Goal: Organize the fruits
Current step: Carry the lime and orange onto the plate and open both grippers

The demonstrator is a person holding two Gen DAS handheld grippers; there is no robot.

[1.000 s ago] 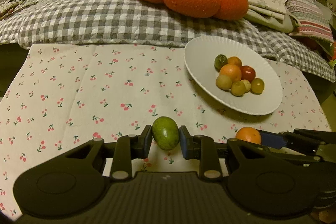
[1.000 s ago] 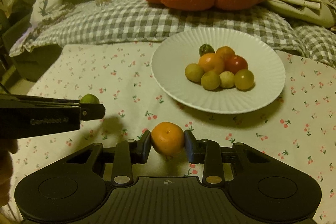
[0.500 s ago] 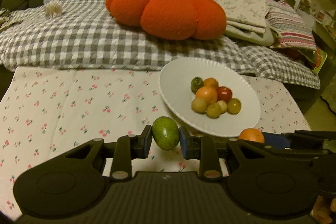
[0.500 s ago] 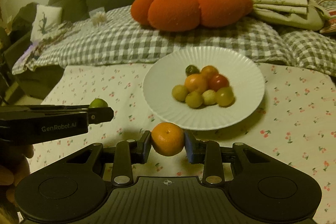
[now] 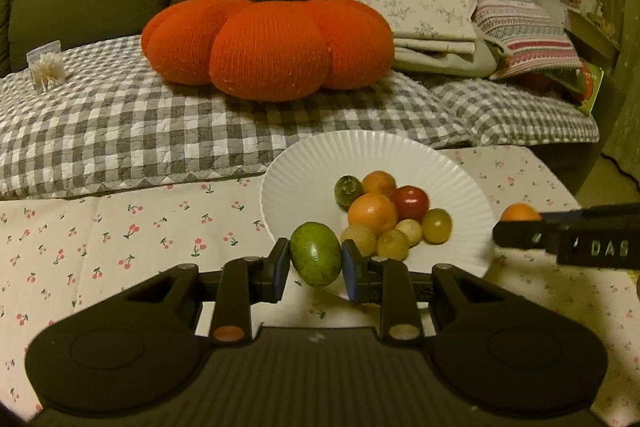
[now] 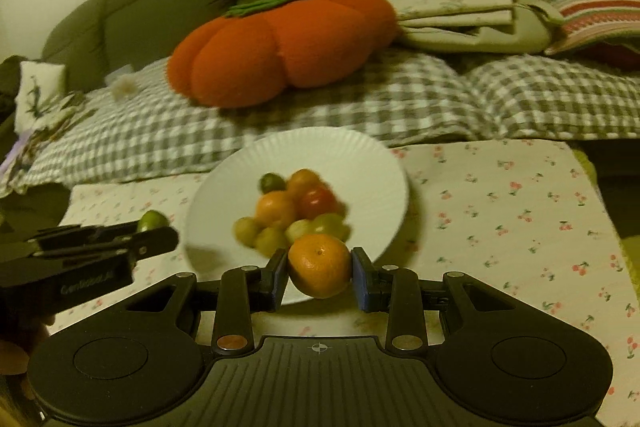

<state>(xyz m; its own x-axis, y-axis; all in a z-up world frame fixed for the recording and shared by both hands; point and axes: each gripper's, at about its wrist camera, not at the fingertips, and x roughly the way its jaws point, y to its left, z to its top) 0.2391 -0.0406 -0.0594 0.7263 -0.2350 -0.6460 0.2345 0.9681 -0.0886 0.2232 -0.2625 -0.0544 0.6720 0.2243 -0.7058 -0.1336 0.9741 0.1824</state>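
My left gripper is shut on a green oval fruit, held above the near rim of the white ribbed plate. My right gripper is shut on an orange mandarin, held over the plate's front edge. Several small fruits lie heaped on the plate: orange, red, dark green and yellow-green ones. Each gripper shows in the other's view: the right one with its mandarin at the right edge, the left one with its green fruit at the left.
The plate rests on a table under a cherry-print cloth. Behind it, a sofa bears a grey checked quilt, a big orange pumpkin cushion and folded linens. A person's hand holds the left gripper.
Both grippers have moved forward toward the plate, keeping their fruits. The plate sits lower and nearer in both views. The right wrist view is blurred and has tilted.
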